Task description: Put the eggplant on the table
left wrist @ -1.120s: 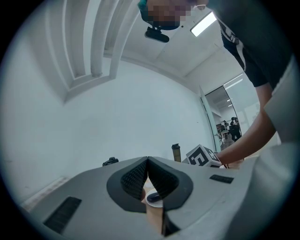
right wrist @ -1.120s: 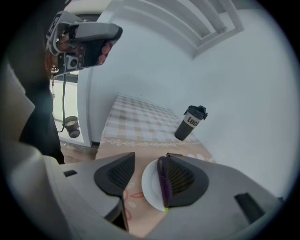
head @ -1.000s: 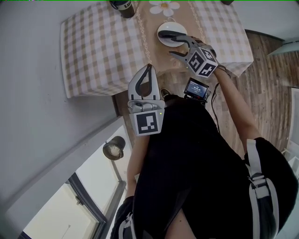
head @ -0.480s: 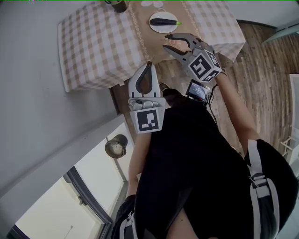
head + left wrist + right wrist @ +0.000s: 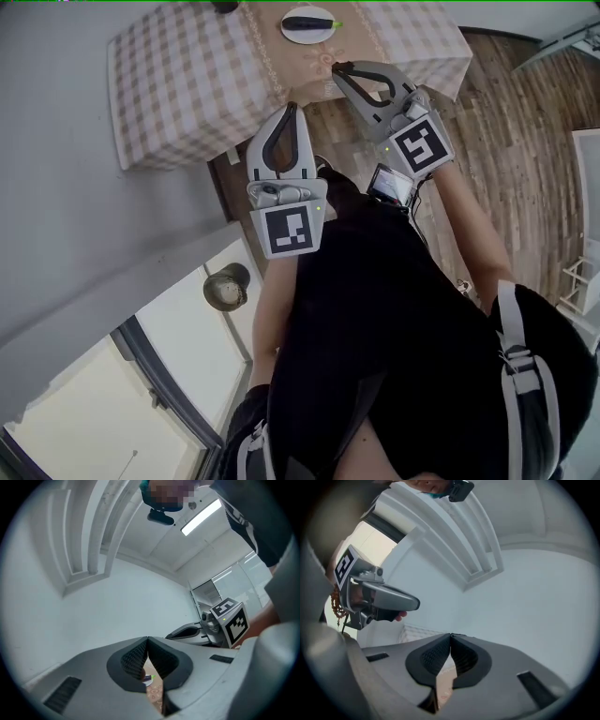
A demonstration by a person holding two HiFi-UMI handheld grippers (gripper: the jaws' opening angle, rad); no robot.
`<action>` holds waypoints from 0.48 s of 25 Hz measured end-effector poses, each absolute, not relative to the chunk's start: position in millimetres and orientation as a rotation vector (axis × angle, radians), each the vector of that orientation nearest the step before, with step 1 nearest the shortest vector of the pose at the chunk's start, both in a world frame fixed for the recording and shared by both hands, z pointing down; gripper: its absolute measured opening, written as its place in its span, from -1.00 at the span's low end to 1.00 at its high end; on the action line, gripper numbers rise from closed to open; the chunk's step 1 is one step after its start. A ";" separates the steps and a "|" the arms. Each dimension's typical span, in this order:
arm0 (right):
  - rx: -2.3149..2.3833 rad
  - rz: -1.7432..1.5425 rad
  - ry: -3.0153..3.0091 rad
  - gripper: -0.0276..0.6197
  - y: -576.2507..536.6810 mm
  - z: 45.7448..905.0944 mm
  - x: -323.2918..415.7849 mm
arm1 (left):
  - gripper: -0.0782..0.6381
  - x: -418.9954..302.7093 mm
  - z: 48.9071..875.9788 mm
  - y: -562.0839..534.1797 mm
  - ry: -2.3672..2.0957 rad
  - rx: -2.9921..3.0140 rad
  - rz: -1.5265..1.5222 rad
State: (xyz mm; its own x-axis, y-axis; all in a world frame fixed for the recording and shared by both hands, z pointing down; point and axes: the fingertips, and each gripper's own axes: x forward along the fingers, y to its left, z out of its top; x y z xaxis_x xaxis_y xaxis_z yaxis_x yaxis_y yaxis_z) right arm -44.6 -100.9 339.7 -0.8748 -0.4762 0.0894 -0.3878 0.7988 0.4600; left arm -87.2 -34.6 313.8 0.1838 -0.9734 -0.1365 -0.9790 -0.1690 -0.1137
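A dark eggplant with a green stem lies on a white plate on the table with the checked cloth, at the top of the head view. Both grippers hang in front of the table, apart from it. My right gripper has just been closing and now stands shut with nothing between its jaws. My left gripper is shut and empty too. Through the gap under the left jaws a sliver of the plate shows.
A dark bottle stands at the table's far edge. Wooden floor lies to the right, a pale wall to the left. A round lamp-like thing and a glass door frame are below left. The person's black clothing fills the lower middle.
Both grippers have drawn back from the table and risen. The right gripper, open over the plate a second ago, has left the eggplant there and shut empty.
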 end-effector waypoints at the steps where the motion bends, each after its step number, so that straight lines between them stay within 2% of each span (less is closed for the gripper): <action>1: 0.689 -0.652 -2.783 -0.89 -94.3 337.3 -40.7 | -0.81 -84.7 312.5 -31.2 1.900 -2.276 0.055; 8: 0.811 -0.596 -2.850 -0.89 -49.9 329.5 -13.9 | -0.81 -65.2 307.8 -4.7 1.887 -2.273 0.083; 12: 1.019 -0.458 -2.832 -0.89 -40.0 341.5 10.6 | -0.81 -56.3 313.8 13.8 1.880 -2.276 0.083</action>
